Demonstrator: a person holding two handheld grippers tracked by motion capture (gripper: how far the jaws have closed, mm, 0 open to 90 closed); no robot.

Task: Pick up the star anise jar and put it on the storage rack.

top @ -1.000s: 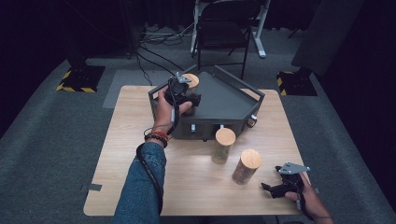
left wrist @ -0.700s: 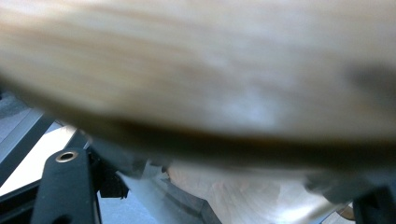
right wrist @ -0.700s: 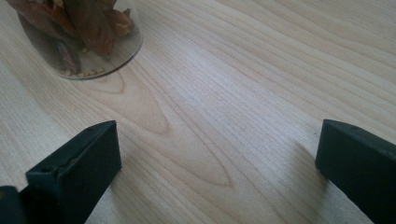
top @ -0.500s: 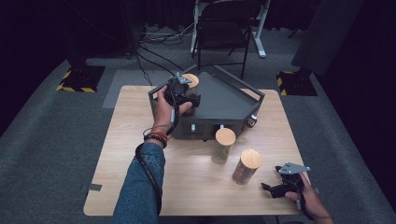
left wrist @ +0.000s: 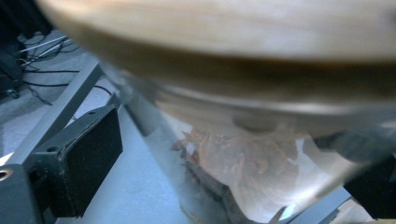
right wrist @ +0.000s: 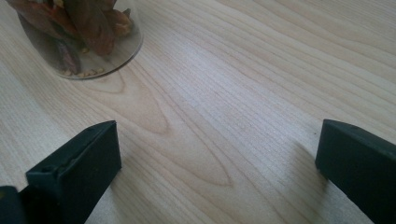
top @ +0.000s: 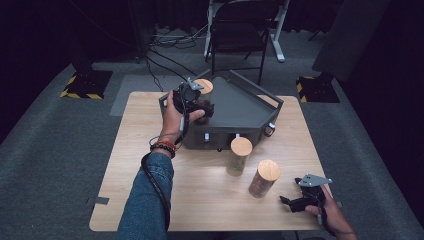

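A glass jar (top: pixel 204 86) with a wooden lid stands in the back left corner of the grey metal tray (top: pixel 245 107). My left gripper (top: pixel 201 104) is at this jar. Its jaws have just been opening and now stand open, with the jar (left wrist: pixel 243 158) between them. The left pad (left wrist: pixel 86 158) is clear of the glass, and the wooden lid (left wrist: pixel 224 28) looms close above. My right gripper (top: pixel 291 201) rests low over the table's front right, open with nothing between its pads (right wrist: pixel 215 163). A jar of dried leaves (right wrist: pixel 79 37) stands just beyond it.
Two more lidded jars (top: pixel 239 155) (top: pixel 263 177) stand on the wooden table (top: pixel 125 165) in front of the tray. A dark folding chair (top: pixel 240 35) and cables lie beyond the far edge. The table's left half is bare wood.
Both hands and all jars keep their places. The high view is too coarse to show the jaws moving.
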